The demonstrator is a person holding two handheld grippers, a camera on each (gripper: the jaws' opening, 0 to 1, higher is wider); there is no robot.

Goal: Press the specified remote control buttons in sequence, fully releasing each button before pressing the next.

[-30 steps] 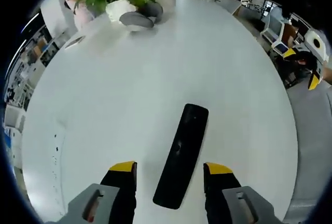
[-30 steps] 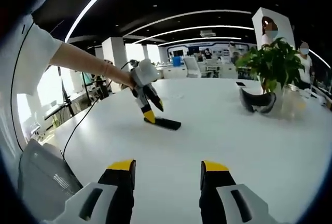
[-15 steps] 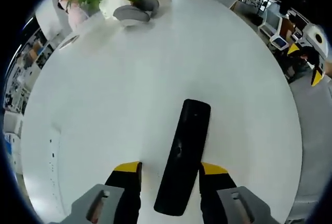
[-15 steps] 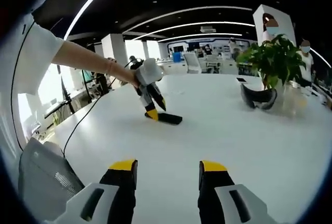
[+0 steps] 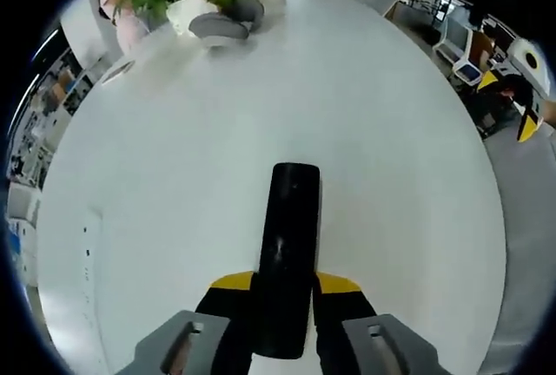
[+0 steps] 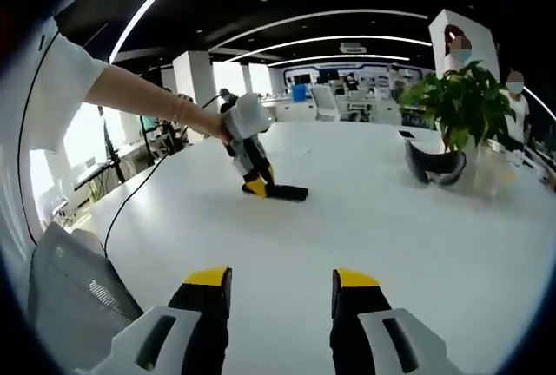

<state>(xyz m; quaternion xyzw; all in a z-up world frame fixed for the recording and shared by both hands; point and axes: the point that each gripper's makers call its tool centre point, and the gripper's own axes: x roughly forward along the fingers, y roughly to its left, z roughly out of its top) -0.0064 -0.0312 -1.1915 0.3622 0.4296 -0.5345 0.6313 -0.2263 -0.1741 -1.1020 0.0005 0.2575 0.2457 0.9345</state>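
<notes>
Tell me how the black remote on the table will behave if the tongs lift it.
The remote looks like a stiff, slim bar, so it probably won't bend. Its glossy black face may slip between the left tongs. Lying flat on the white table, it seems unlikely to roll.

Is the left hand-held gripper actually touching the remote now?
Touching. In the left gripper view the left hand-held gripper has both yellow-tipped jaws pressed against the sides of the black remote control, no gap showing.

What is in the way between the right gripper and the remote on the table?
Nothing visible: bare white table lies between the open right gripper and the black remote control. The left gripper is closed on the remote's near end.
</notes>
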